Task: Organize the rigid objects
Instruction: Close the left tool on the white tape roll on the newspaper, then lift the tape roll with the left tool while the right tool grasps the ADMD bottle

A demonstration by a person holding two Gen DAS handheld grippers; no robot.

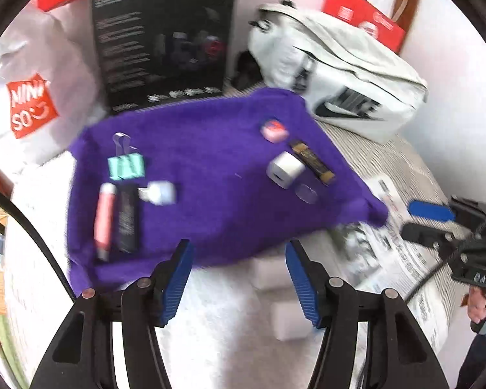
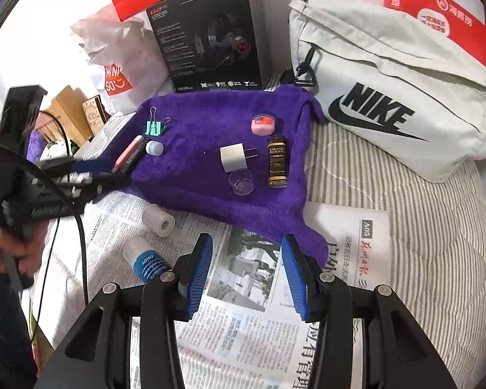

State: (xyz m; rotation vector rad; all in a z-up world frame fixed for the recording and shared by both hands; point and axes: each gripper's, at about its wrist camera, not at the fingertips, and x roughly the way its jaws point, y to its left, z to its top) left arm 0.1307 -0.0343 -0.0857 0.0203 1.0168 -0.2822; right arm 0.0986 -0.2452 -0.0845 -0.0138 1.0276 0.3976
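A purple towel [image 2: 217, 175] lies spread on a striped bed, and the small things sit on it in two groups. On the left are a green binder clip [image 2: 155, 127], a pink tube [image 2: 128, 153], a dark tube beside it and a small white cap [image 2: 154, 147]. On the right are a pink jar [image 2: 263, 124], a white plug adapter [image 2: 232, 157], a clear cup [image 2: 241, 182] and a brown bottle [image 2: 277, 162]. Nearer, on the newspaper [image 2: 243, 308], lie a white roll [image 2: 158, 221] and a blue-labelled bottle [image 2: 145, 261]. The left gripper [image 1: 238, 280] hangs over the towel's near edge, jaws partly apart and gripping nothing. The right gripper [image 2: 247, 275] hangs over the newspaper, jaws also partly apart and empty.
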